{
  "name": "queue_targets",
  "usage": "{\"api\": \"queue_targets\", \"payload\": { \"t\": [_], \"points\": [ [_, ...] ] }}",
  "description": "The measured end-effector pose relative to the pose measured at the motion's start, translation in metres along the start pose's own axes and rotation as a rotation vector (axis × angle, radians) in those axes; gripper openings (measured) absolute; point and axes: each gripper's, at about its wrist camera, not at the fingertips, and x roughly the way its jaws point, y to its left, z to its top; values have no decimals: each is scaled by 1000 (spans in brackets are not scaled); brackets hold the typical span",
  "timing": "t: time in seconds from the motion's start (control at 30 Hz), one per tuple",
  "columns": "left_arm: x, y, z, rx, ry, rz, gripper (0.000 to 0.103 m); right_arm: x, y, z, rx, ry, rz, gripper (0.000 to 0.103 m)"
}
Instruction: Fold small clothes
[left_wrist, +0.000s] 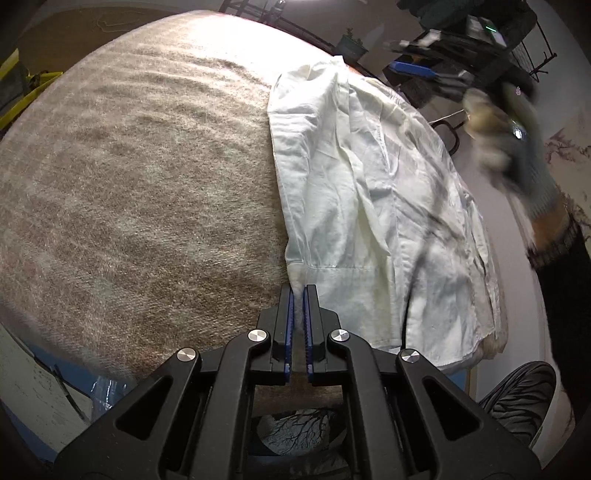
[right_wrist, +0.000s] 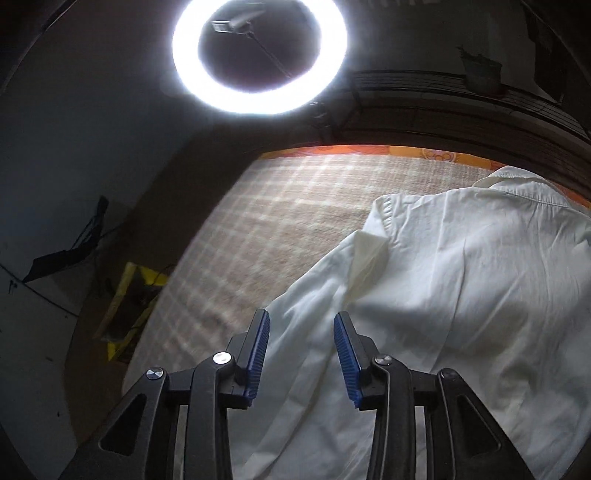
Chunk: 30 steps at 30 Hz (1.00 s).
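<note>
Left jaws: my left gripper (left_wrist: 298, 295) is pinched right down on the cuff end of the shirt (left_wrist: 369, 206); a little white cloth shows in the slit between the blue pads (left_wrist: 291, 321), so I read this as a firm hold on that corner.
Why I hold it: I judge this is the anchor, keeping the sleeve edge taut while the other hand works.
Right jaws: my right gripper (right_wrist: 301, 343) stands partly open with nothing between the pads (right_wrist: 258, 347); they hang above the sleeve fold and do not press on it.
Why it is open: probably between grabs, lining up for the next pinch (only my guess from how it sits).
Shirt: white, spread face-down along the right side of the blanket (left_wrist: 129, 184), collar at the far end, one sleeve folded in across the back.
Blanket: beige and checked, covering the bed; its whole left side is bare, which leaves room to lay a fold over.
Right hand: seen from the left camera, the gloved hand (left_wrist: 517, 147) is a blur above the shirt's far edge.
Ring light: the ring light (right_wrist: 258, 59) glares over the far end, washing out the blanket there.
Progress: early to middle, I'd say; sleeve in, body not yet folded.
</note>
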Motion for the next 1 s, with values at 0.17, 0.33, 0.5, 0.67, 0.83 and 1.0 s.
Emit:
{"api": "queue_targets", "payload": {
  "t": [0.17, 0.33, 0.5, 0.67, 0.83, 1.0],
  "points": [
    [0, 4, -5, -29, -10, 39, 16, -49, 31, -48, -22, -5, 105, 45],
    [6, 15, -2, -134, -15, -27, 3, -64, 51, -79, -57, 1, 84, 50],
    [-10, -22, -7, 4, -71, -46, 2, -37, 63, -77, -35, 39, 69, 50],
    [-11, -55, -10, 108, -89, -40, 2, 10, 88, -67, -65, 138, 45, 51],
    [0, -71, -11, 147, -68, -20, 2, 55, 100, -64, -105, 216, -87, 51],
    [2, -80, -15, 188, -67, 11, 2, 102, 100, -64, -171, 300, -270, 51]
  ]
}}
